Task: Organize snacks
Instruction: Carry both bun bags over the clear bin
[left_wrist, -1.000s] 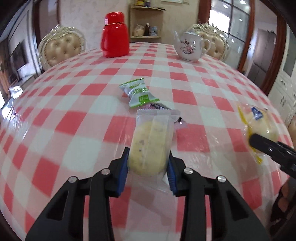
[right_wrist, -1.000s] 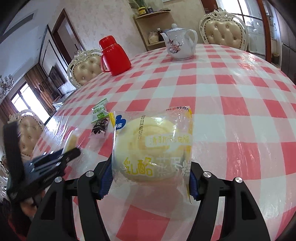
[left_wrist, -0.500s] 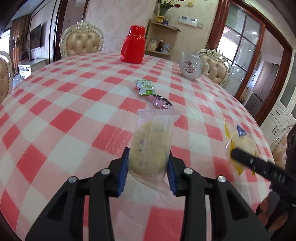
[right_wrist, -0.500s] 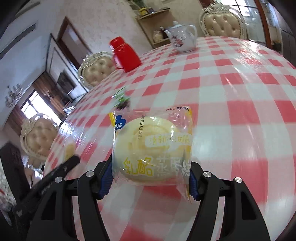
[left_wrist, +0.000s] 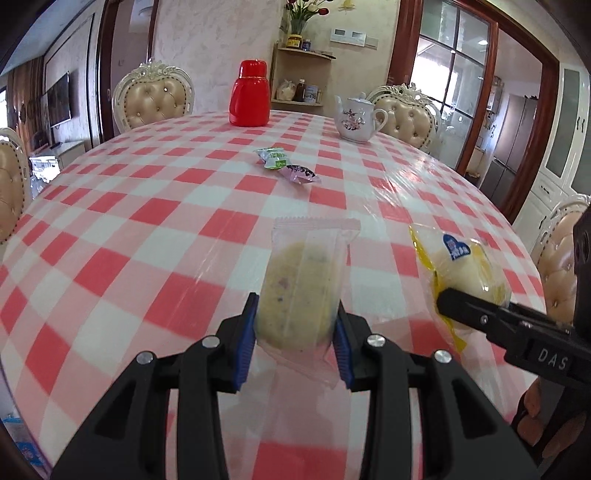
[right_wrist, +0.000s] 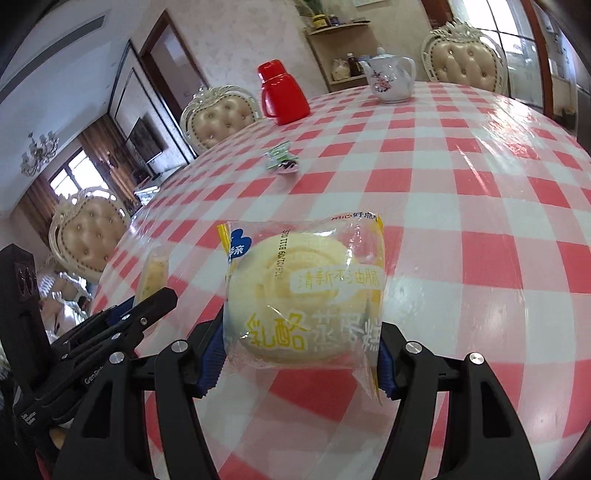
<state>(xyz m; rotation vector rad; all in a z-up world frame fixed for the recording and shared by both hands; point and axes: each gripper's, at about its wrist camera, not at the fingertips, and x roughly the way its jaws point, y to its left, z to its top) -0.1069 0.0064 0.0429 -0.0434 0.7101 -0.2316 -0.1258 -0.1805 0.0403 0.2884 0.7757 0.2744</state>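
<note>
Pinching a clear-wrapped speckled cookie (left_wrist: 295, 291) between its blue pads, the left tool (left_wrist: 295, 332) holds the packet by its lower half, the crimped top edge standing free above the bench (left_wrist: 147, 229). The right tool (right_wrist: 301, 354) is likewise pressed onto a wrapped yellow cake (right_wrist: 306, 291), gripping the bag at both sides of the round cake, printed face toward the camera. Both packets look light; the film is thin, glossy and probably slippery, and the cake inside seems soft enough to squash, so a hold across the body with modest pressure, rather than on the loose seam, appears the safer choice. The cookie is likely brittle and could crack under a harder squeeze.

Both tools point forward and downward over the near edge of the bench, side by side, each visible at the rim of the other's view. Toward the middle of the bench lie a green packet (left_wrist: 273, 158) and a purple packet (left_wrist: 300, 173), touching. Near the far edge stand a red flask (left_wrist: 249, 94) and a floral teapot (left_wrist: 356, 120).
</note>
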